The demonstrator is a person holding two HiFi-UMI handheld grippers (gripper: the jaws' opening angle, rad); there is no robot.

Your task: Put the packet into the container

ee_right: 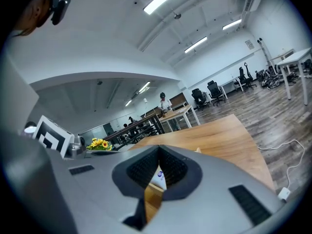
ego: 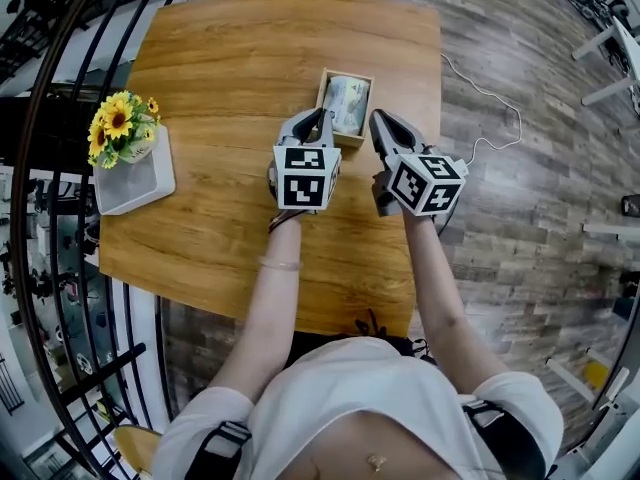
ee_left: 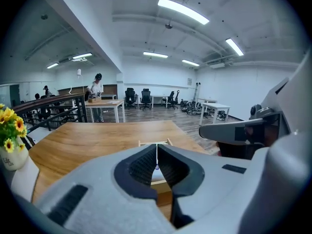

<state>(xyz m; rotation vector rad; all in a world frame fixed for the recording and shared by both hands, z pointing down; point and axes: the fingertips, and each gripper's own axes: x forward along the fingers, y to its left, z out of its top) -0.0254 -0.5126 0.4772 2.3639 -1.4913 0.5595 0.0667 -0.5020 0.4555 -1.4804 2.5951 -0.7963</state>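
Note:
A pale packet (ego: 346, 103) lies inside the small wooden container (ego: 347, 72) on the wooden table (ego: 230, 58). My left gripper (ego: 322, 117) hovers at the container's near left side, jaws closed tip to tip with nothing between them. My right gripper (ego: 379, 119) sits at the container's near right corner, also shut and empty. In the left gripper view the left gripper (ee_left: 156, 149) has the container's rim (ee_left: 152, 142) just beyond it, and the packet (ee_left: 157, 174) shows through the gap. In the right gripper view the packet (ee_right: 159, 176) shows past the right gripper (ee_right: 158, 151).
A pot of sunflowers (ego: 122, 128) stands on a white box (ego: 135, 183) at the table's left edge. A white cable (ego: 490, 98) trails over the floor to the right. A black railing (ego: 50, 168) runs along the left. More tables and chairs (ee_left: 146, 97) stand far off.

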